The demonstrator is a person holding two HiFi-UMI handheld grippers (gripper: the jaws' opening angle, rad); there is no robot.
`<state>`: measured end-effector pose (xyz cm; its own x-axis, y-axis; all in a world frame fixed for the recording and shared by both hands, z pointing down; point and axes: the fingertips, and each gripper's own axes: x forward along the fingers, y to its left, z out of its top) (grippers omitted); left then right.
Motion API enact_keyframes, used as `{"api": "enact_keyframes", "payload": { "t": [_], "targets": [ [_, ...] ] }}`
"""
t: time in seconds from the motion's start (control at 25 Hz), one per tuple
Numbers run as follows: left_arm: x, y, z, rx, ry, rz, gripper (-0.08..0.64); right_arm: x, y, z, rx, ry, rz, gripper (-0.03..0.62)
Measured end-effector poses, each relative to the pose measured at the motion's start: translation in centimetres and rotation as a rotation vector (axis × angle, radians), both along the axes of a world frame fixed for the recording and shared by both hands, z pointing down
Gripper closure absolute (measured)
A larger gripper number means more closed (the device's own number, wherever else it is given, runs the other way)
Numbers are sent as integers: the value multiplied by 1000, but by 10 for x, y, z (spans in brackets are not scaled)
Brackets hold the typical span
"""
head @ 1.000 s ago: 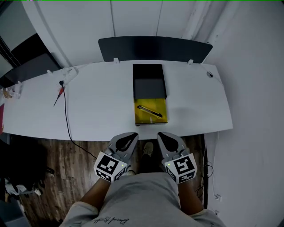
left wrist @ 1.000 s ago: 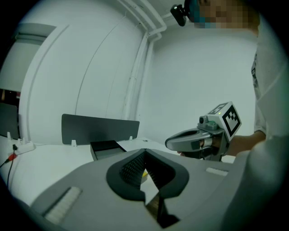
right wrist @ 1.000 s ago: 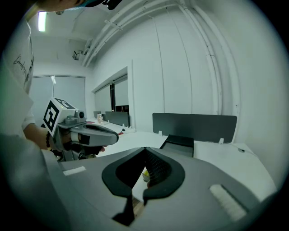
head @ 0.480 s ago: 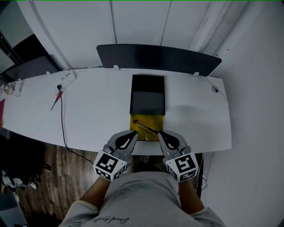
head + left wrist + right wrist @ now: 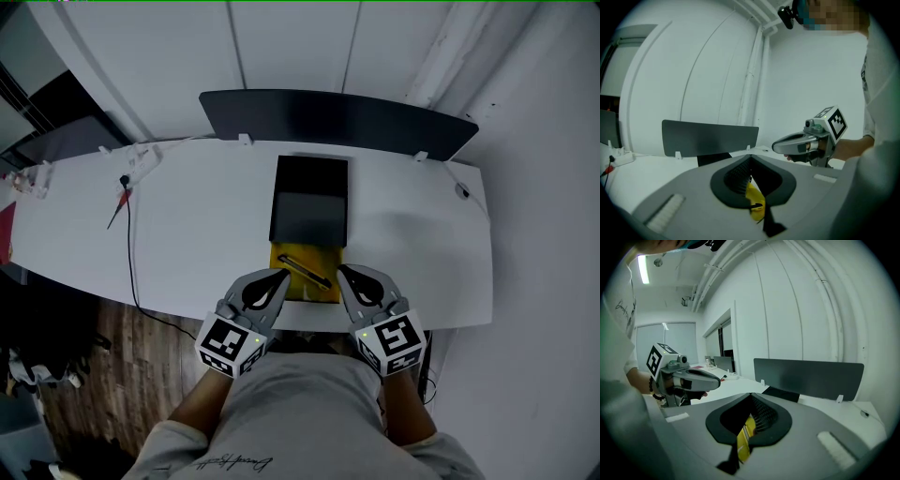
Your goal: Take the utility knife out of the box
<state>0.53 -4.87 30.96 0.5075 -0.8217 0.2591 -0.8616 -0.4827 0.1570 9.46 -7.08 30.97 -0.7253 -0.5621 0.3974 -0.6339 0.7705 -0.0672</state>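
A black box (image 5: 309,202) lies open on the white table (image 5: 197,244). Its yellow tray (image 5: 292,283) sticks out toward me with the utility knife (image 5: 307,271) lying slantwise in it. My left gripper (image 5: 282,274) is shut and empty, with its tip at the tray's left edge. On the other side my right gripper (image 5: 341,271) is shut and empty at the tray's right edge. In the left gripper view the closed jaws (image 5: 750,158) frame a bit of the yellow tray (image 5: 754,199). The right gripper view shows the same past its jaws (image 5: 751,394).
A dark divider panel (image 5: 328,117) stands along the table's far edge. A black cable (image 5: 131,253) and a red-handled tool (image 5: 122,202) lie at the left, near a white power strip (image 5: 141,159). Wood floor (image 5: 112,356) lies below the table's near edge.
Both grippers have moved forward from over the floor to the table's near edge, ending on either side of the yellow tray. Both stay shut.
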Motion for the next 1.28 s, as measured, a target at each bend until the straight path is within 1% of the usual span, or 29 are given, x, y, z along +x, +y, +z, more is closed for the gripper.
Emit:
{"api": "enact_keyframes", "payload": {
  "t": [0.16, 0.4, 0.64, 1.0, 1.28],
  "targets": [
    [-2, -4, 2, -10, -9, -4, 558, 0, -5, 3, -17, -1, -8, 577],
    [-5, -11, 5, -37, -6, 20, 558, -2, -9, 6, -43, 6, 3, 577],
    [-10, -17, 16, -71, -9, 64, 558, 1, -17, 12, -67, 9, 58, 577],
    [-17, -27, 35, -99, -1, 106, 558, -7, -21, 32, -113, 40, 87, 577],
    [-28, -32, 53, -127, 10, 112, 558, -19, -24, 53, -141, 84, 84, 578]
  ]
}}
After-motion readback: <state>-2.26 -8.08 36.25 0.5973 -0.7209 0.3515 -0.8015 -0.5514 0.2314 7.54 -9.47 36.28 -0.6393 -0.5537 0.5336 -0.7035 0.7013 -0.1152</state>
